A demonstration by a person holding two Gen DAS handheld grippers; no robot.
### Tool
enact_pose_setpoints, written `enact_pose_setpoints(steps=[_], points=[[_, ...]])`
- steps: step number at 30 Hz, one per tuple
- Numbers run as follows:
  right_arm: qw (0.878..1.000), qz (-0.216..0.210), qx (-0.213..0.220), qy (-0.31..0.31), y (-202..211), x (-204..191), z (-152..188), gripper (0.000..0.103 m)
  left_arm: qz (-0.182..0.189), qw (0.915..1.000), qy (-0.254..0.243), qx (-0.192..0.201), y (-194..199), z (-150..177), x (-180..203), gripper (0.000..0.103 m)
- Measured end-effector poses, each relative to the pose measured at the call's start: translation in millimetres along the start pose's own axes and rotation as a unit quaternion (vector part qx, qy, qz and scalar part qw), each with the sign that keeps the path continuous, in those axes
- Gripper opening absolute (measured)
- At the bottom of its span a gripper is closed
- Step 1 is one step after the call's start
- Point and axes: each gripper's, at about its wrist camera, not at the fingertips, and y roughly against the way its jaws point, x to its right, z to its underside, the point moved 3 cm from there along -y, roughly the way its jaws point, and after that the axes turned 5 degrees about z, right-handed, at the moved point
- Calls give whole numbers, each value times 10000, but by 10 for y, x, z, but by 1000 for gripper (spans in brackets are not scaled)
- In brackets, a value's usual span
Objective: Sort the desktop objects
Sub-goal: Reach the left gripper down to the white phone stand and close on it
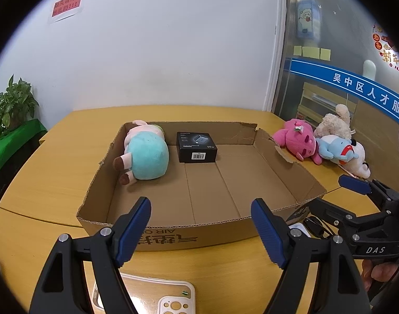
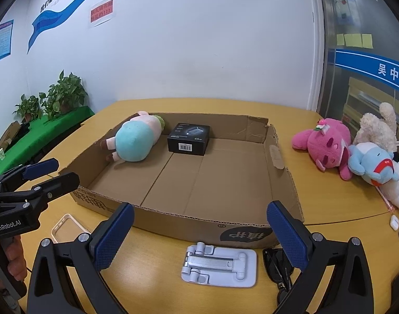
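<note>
I judge I am between picks: both tools hang empty in front of the cardboard tray [image 2: 283,183], which sits mid-bench and already holds two things. The teal-and-pink plush [image 2: 134,141] lies at the tray's ten o'clock corner, and the black charger box [image 2: 188,142] sits just beside it at about twelve o'clock. My left tool [image 1: 200,231] is released, jaws wide with nothing between them; my right tool [image 2: 200,235] is likewise spread and empty.

What is left to sort, largest first: the plush pile at two o'clock of the tray, well apart from it, with the pink plush [image 2: 327,146], a cream plush [image 2: 374,128] behind it and a blue-and-white plush [image 2: 374,164] touching it. Near me, at six o'clock, lie the grey folding phone stand [image 2: 220,267], the sunglasses [image 2: 276,264] beside it, and a clear phone case [image 1: 157,295] under the left tool. A small white earbud case [image 2: 394,221] sits at the far right.

The next move, I reckon, is to drop a tool onto one near item, and the flat stand calls for an edge grip.

The yellow wooden bench [image 1: 55,162] meets a white wall; potted plants [image 2: 66,94] stand left, a glass partition right.
</note>
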Motion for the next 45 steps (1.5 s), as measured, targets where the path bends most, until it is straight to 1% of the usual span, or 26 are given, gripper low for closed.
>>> enact_pose_setpoints(steps=[4, 7, 11, 14, 16, 17, 18, 19, 20, 21, 24, 27, 31, 33, 35, 37, 39, 41, 43, 45], points=[[9999, -20, 27, 110, 3, -1, 17, 103, 83, 9999, 37, -80, -9, 56, 0, 79], [9997, -228, -61, 113, -43, 93, 110, 103, 186, 9994, 93, -272, -40, 173, 24, 79], [9964, -621, -570, -91, -255, 336, 412, 103, 245, 9986, 114, -453, -69, 335, 53, 79], [9936, -662, -900, -180, -442, 513, 609, 101, 316, 9977, 179, -581, -111, 443, 71, 79], [9905, -661, -1194, -183, -605, 599, 718, 93, 366, 9968, 224, -673, -139, 501, 79, 79], [9878, -710, -1369, -226, -692, 635, 766, 82, 376, 9966, 230, -691, -141, 521, 86, 79], [9856, -735, -1497, -285, -762, 663, 804, 73, 384, 9965, 227, -710, -143, 537, 86, 79], [9841, -746, -1582, -323, -810, 674, 844, 71, 385, 9963, 226, -735, -155, 542, 81, 79], [9826, -756, -1665, -332, -859, 673, 875, 65, 385, 9961, 226, -761, -164, 546, 78, 79], [9814, -767, -1734, -313, -905, 660, 905, 64, 390, 9959, 221, -791, -167, 557, 73, 79], [9821, -803, -1680, -282, -915, 613, 938, 64, 388, 9956, 195, -828, -172, 586, 85, 79], [9818, -807, -1718, -57, -908, 494, 985, 62, 414, 9951, 190, -872, -206, 609, 85, 79], [9793, -1095, -1697, 170, -825, 257, 1023, 62, 492, 9932, 223, -1028, -297, 660, 128, 79], [9793, -1105, -1679, 238, -805, 178, 1049, 61, 540, 9919, 154, -1142, -369, 679, 163, 79], [9800, -1038, -1681, 225, -836, 170, 1058, 61, 633, 9900, 80, -1259, -452, 698, 207, 79], [9790, -1106, -1711, 39, -863, 214, 1076, 61, 709, 9876, -20, -1399, -567, 702, 276, 79], [9791, -1121, -1694, -40, -867, 239, 1070, 55, 776, 9847, -143, -1556, -692, 714, 362, 78], [9797, -1101, -1673, -86, -877, 270, 1054, 50, 827, 9813, -203, -1724, -805, 738, 450, 78], [9783, -1184, -1689, -210, -880, 316, 1058, 46, 880, 9789, -241, -1827, -908, 755, 536, 78], [9771, -1258, -1690, -285, -871, 351, 1070, 42, 922, 9762, -238, -1949, -1013, 790, 592, 74]])
